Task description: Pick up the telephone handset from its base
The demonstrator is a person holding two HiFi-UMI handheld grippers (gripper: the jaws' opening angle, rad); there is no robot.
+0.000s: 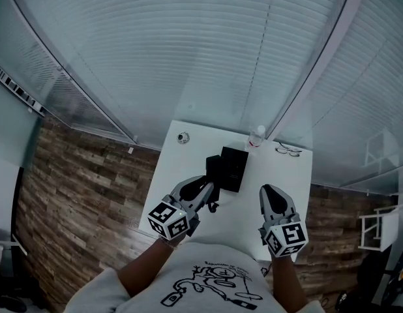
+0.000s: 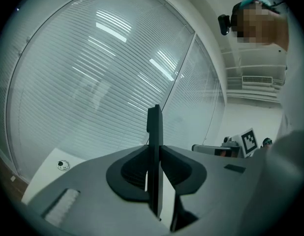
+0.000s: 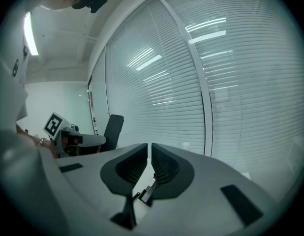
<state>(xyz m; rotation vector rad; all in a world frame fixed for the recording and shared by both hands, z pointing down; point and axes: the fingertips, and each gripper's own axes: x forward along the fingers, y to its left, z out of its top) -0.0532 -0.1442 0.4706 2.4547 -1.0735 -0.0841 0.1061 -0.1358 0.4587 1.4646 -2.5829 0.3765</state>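
Note:
In the head view, the black telephone base (image 1: 233,167) sits in the middle of the white table (image 1: 188,175). My left gripper (image 1: 203,189) is shut on the black handset (image 1: 210,169), which is held just left of the base. In the left gripper view the handset (image 2: 154,146) stands edge-on and upright, pinched between the two pads. My right gripper (image 1: 269,193) hovers to the right of the base, its jaws close together with nothing between them (image 3: 150,149). The right gripper view also shows the handset (image 3: 113,130) out to the left.
A clear bottle (image 1: 257,137) and a pair of glasses (image 1: 287,150) lie at the table's far right edge. A small round object (image 1: 182,137) sits at the far left corner. Glass walls with blinds rise behind the table, and wood flooring lies on both sides.

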